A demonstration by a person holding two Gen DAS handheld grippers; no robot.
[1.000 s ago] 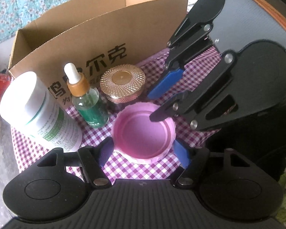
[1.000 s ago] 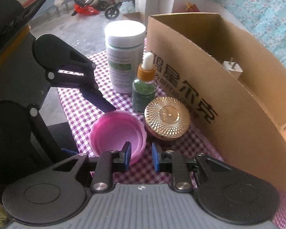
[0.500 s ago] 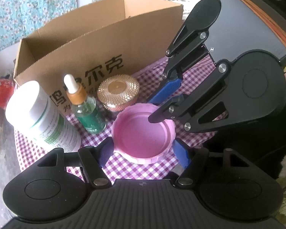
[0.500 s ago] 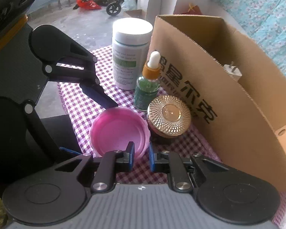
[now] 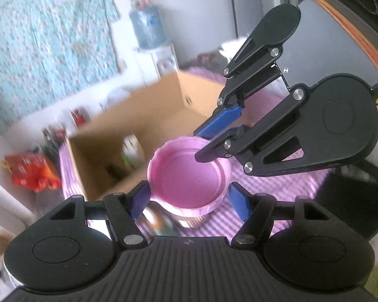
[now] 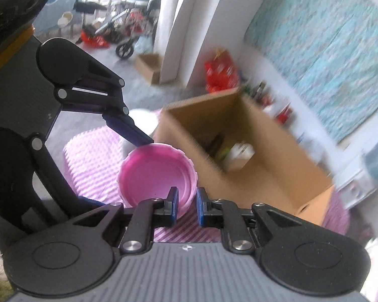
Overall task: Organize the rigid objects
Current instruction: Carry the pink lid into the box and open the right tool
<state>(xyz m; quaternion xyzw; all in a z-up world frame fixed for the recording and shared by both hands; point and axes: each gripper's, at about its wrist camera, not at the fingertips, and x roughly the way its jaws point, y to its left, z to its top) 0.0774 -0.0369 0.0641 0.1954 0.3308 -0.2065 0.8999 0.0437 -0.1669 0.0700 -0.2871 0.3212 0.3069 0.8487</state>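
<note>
Since the earlier frames both grippers have risen together, carrying the pink lid (image 5: 189, 178) off the checked cloth (image 5: 277, 216), so the open top of the cardboard box (image 5: 148, 110) now shows from above, where before only its printed side faced the cameras. The left gripper (image 5: 189, 198) holds the lid across its full width, its blue pads pressed against opposite sides of the ribbed rim. The right gripper (image 6: 186, 206) pinches the lid's wall (image 6: 186, 176) at one edge, one pad inside the rim and the other outside, jaws nearly together. The lid sits hollow side up, clear of the cloth, just beside the box's near wall and level with its top edge or slightly above. Inside the box (image 6: 264, 136) a few blurred things lie at the bottom, too smeared to name. Below the lid in the left wrist view, something shiny and blurred shows between the pads; what it is cannot be told.
</note>
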